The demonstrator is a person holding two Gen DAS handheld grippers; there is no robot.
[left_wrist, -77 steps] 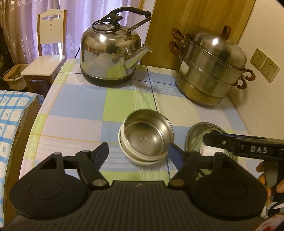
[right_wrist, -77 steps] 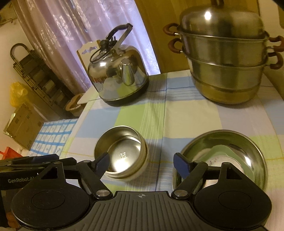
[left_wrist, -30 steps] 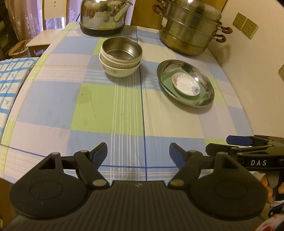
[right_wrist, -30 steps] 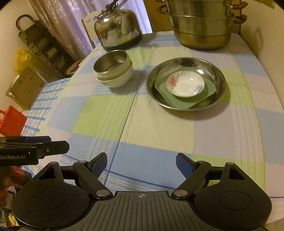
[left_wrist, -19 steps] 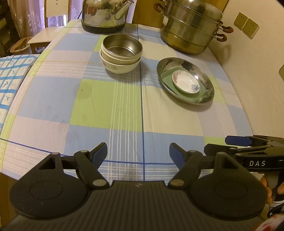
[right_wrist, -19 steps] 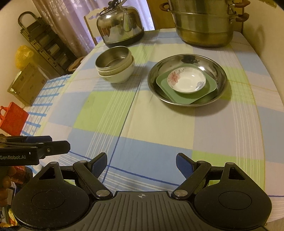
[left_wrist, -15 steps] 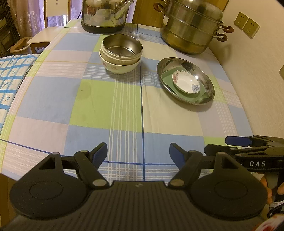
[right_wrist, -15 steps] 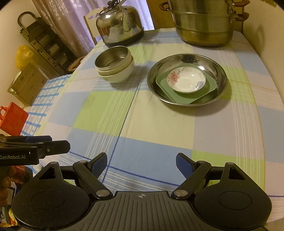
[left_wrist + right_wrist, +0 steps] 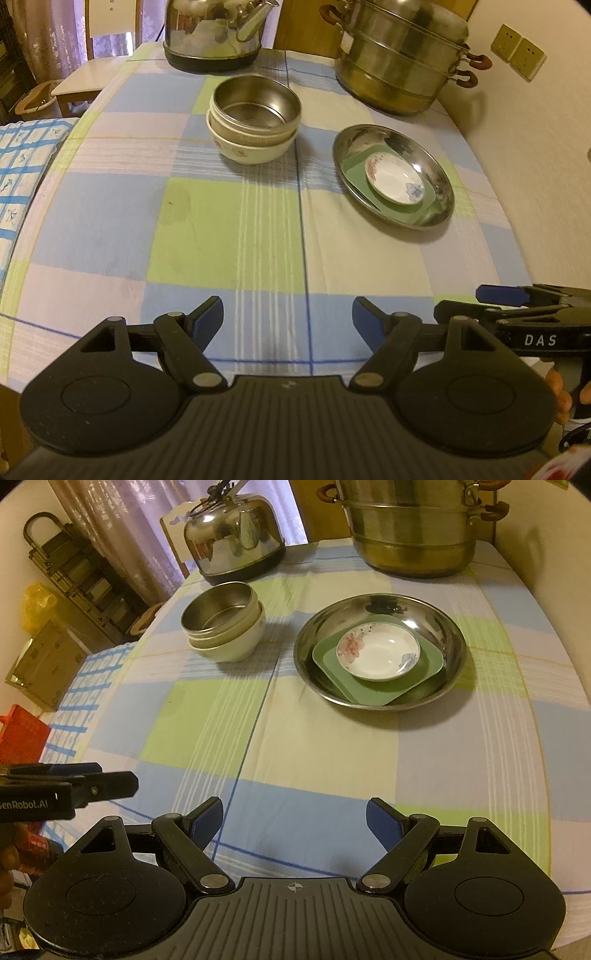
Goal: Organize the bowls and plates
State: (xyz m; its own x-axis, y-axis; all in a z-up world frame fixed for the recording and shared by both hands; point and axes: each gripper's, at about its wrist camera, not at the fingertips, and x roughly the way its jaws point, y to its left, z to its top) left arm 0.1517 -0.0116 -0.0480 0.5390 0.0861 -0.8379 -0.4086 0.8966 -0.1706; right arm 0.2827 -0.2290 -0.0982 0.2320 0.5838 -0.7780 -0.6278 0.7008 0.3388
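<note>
Bowls (image 9: 255,122), plates (image 9: 378,653) untouched; both grippers' fingers (image 9: 210,317) wide, empty.

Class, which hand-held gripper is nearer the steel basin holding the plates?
Right, by a little. The right hand-held gripper sits almost straight before the steel basin; the left hand-held gripper is offset to its left. Both open, well short.

At the far end of the table, on a checked tablecloth (image 9: 229,236), stand a shiny kettle (image 9: 214,33) and a stacked steamer pot (image 9: 402,55). A wooden chair (image 9: 88,70) is behind. Two wall sockets (image 9: 519,51) are on the right wall.
</note>
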